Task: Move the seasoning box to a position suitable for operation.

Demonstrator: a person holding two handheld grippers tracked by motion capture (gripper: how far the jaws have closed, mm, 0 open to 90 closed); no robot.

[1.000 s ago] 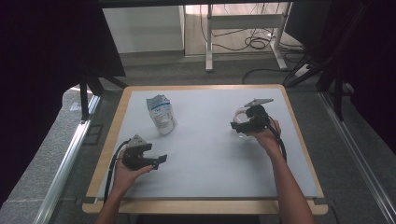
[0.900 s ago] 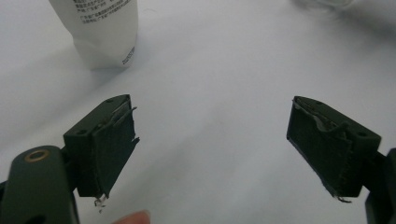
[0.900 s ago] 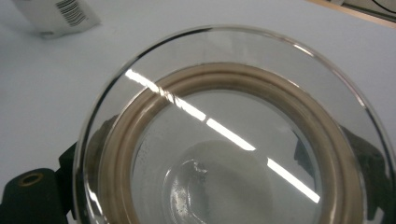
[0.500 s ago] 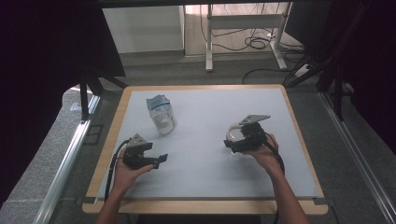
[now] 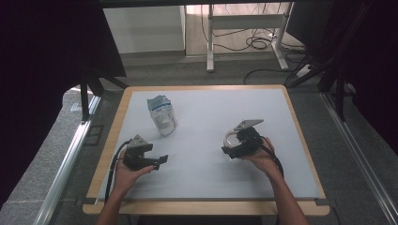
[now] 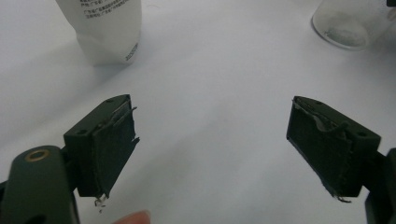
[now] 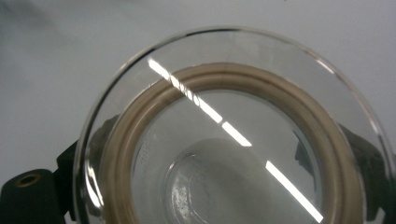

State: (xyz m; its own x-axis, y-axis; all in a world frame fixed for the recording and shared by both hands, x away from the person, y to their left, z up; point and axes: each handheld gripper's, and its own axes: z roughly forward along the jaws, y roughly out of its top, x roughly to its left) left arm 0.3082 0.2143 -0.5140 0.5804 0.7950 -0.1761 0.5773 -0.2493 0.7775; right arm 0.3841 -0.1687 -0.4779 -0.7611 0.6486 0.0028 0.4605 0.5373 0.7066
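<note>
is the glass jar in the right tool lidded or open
Lidded: in the right gripper view a clear lid with a beige seal ring covers the glass jar, the right tool clamping its sides.

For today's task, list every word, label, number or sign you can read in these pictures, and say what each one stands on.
No text here can be quoted.
White pouch: blue printing on its front in the high view, too small to read.
The same pouch: lines of small dark print in the left gripper view, too blurred to read.
Glass jar held in the right gripper: no lettering seen.
Left gripper: no markings seen.
</note>
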